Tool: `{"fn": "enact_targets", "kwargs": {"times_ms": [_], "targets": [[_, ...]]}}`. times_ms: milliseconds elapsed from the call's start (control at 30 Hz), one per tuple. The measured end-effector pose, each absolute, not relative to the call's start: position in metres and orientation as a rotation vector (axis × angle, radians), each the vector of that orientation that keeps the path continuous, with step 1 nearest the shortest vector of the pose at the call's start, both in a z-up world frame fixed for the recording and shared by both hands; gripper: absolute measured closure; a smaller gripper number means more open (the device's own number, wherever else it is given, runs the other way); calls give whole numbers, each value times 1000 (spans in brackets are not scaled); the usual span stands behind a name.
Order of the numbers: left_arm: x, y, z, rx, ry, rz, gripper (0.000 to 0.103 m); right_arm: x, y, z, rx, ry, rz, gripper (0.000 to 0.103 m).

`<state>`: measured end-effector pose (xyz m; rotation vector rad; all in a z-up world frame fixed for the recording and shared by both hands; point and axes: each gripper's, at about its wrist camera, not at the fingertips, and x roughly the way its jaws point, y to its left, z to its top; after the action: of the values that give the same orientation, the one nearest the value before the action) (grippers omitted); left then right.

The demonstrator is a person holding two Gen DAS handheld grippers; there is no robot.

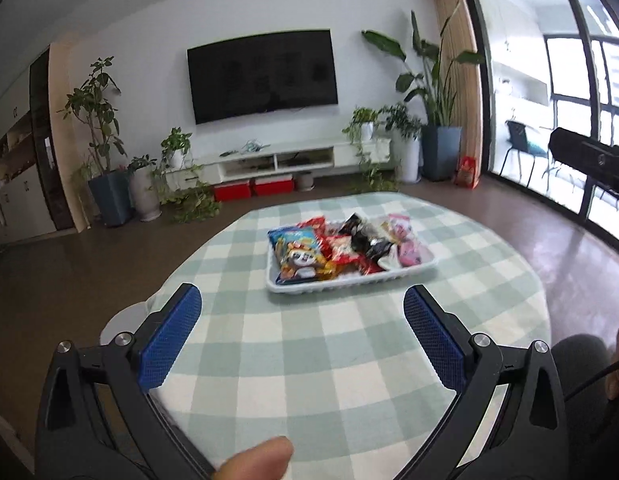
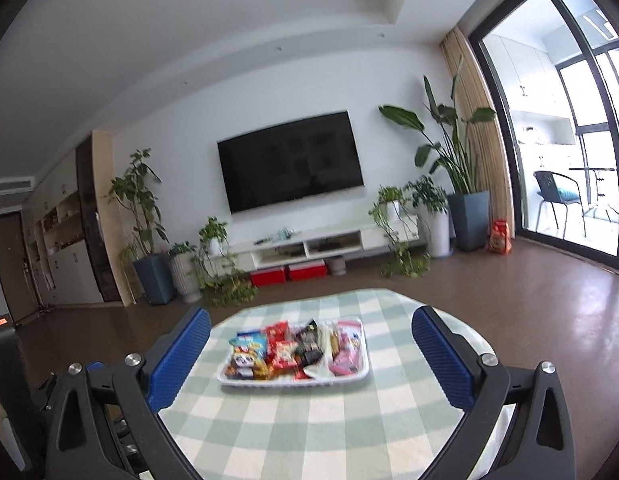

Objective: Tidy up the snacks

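Note:
A white tray (image 1: 351,285) (image 2: 225,380) holds several snack packets on a green-and-white checked tablecloth (image 1: 329,360) (image 2: 277,432). A blue panda packet (image 1: 299,254) (image 2: 245,350) lies at the tray's left end, red packets (image 1: 341,246) (image 2: 283,350) and a black one (image 1: 367,236) (image 2: 309,344) in the middle, pink ones (image 1: 409,246) (image 2: 347,352) at the right. My left gripper (image 1: 302,300) hangs open over the cloth, short of the tray, nothing between its blue pads. My right gripper (image 2: 310,322) is open too, framing the tray from farther back, empty.
A fingertip (image 1: 255,460) shows at the bottom of the left wrist view. The round table ends at a brown floor (image 2: 549,312) on all sides. Beyond stand a white TV bench (image 2: 329,244), a wall TV (image 2: 291,160), potted plants (image 2: 143,216) and glass doors (image 2: 569,140).

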<state>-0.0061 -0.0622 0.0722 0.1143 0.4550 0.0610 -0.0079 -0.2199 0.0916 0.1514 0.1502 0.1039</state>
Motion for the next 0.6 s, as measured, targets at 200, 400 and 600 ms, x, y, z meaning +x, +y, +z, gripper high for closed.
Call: {"fn": "enact_targets", "kwargs": {"times_ms": [200,400,600], "targets": [[8,-55,53,46,551,44,0,0,-205,68,91,249,38,0],[31,-40,36,-27,627,41,0,9,-207,46,91,325,15,0],[37,-34,28,-49,646,52,0,21,-202,27,79,427,-2,0]]}}
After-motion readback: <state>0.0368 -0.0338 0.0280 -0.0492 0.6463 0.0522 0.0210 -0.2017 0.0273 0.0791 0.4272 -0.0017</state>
